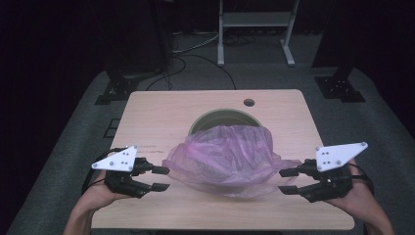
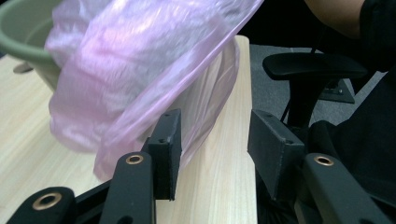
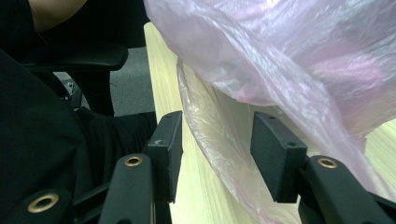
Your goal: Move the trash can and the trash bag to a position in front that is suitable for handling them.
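A thin pink plastic bag (image 1: 227,156) lies crumpled over the near part of a green bin (image 1: 215,117) sunk into a round hole in the wooden table (image 1: 156,112). My left gripper (image 1: 165,178) hovers at the bag's left edge, jaws open. In the left gripper view the bag (image 2: 140,60) hangs over the bin's rim (image 2: 18,42) and brushes past the left jaw of that gripper (image 2: 212,135) without being pinched. My right gripper (image 1: 282,181) stands open at the bag's right edge. A loose fold of the bag (image 3: 289,51) drapes between the right gripper's (image 3: 217,135) jaws, unpressed.
A small round hole (image 1: 249,103) marks the table's far right. Beyond the table stand a white frame (image 1: 254,19) and two black stand bases (image 1: 115,88) (image 1: 340,85), with cables on the grey floor. A black chair armrest (image 2: 313,65) sits by the table's near edge.
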{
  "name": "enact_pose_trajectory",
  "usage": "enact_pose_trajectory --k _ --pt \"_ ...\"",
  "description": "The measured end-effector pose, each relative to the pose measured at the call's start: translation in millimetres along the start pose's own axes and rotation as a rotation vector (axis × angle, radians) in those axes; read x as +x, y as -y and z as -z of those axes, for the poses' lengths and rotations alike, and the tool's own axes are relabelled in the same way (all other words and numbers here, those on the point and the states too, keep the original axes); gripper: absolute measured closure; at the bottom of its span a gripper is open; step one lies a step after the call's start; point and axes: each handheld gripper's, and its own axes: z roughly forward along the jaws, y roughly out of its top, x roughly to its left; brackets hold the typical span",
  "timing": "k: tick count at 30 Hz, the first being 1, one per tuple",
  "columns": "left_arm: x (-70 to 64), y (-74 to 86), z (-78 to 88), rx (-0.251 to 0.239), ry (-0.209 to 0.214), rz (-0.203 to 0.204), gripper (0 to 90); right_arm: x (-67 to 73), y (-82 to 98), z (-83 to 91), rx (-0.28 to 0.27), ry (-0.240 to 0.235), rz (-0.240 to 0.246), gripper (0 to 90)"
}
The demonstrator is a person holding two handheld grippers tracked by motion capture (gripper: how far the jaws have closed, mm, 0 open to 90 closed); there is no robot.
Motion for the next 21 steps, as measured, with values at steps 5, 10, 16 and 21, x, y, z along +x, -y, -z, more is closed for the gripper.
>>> enact_pose_trajectory --k 5,10,16,21 --pt "-5.4 -10.6 5.6 -0.017 -0.01 -0.012 53.9 8.3 -2.4 11.8 -0.018 0.017 0.012 53.3" --pt "-6.6 -17.5 9.2 -0.022 -0.029 -0.011 52.5 14.0 -4.0 25.7 -0.036 0.055 0.022 52.7" --pt "2.0 -21.8 4.7 -0.011 -0.047 -0.011 50.8 5.3 -9.2 33.9 -0.047 0.097 0.016 50.6" --pt "12.9 -25.3 -4.7 0.014 -0.051 -0.012 46.4 -9.1 -16.0 26.0 -0.029 0.107 0.014 48.3"
